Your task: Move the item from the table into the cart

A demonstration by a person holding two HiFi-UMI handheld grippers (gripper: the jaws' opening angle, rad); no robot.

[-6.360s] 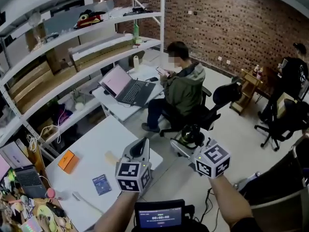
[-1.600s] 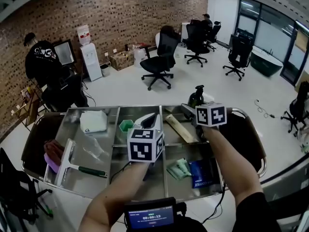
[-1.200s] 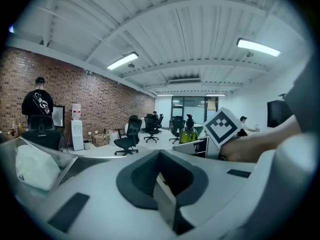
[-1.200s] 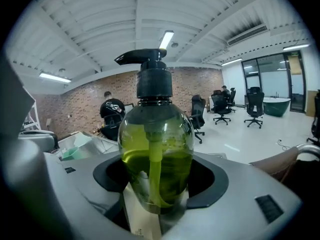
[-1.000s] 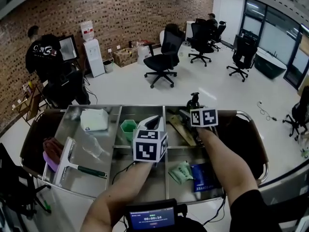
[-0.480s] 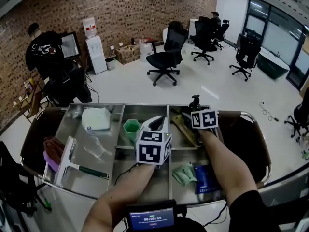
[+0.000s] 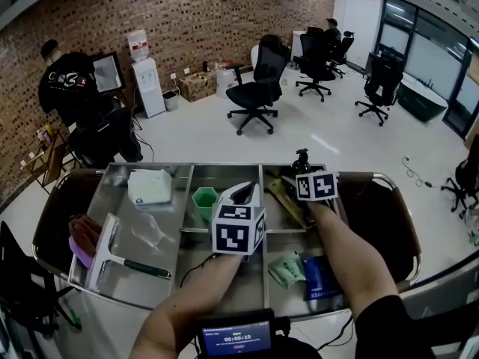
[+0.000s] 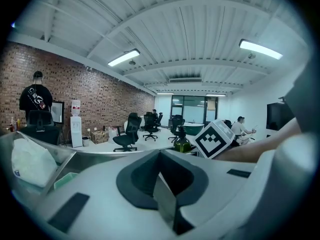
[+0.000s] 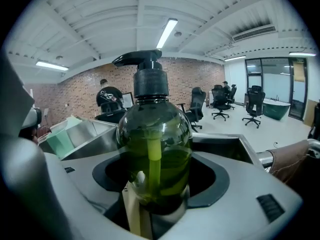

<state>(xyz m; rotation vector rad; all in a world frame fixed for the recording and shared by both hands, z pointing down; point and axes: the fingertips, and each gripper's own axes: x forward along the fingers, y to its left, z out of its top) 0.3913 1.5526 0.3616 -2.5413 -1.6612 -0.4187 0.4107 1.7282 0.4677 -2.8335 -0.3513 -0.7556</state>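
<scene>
Holding the pump bottle (image 9: 154,149) upright at the far right compartment of the cart (image 7: 224,165), I have it just inside the back rim, with floor beyond and a black office chair (image 7: 262,81) well apart. Beside it in that compartment lies a tan strip (image 7: 283,194), leaving little bare steel; whether the bottle's base touches the tray I cannot tell. The bottle sits deep in my right gripper (image 9: 156,196), whose jaws have just eased a shade wider yet press its round sides. It is clear plastic, bulbous, with yellow-green liquid, a pale tube inside and a black pump head. My left gripper (image 7: 243,194) hangs over the middle divider, jaws together on nothing, near a green cup (image 7: 203,198). The cart is brushed metal, split into compartments
</scene>
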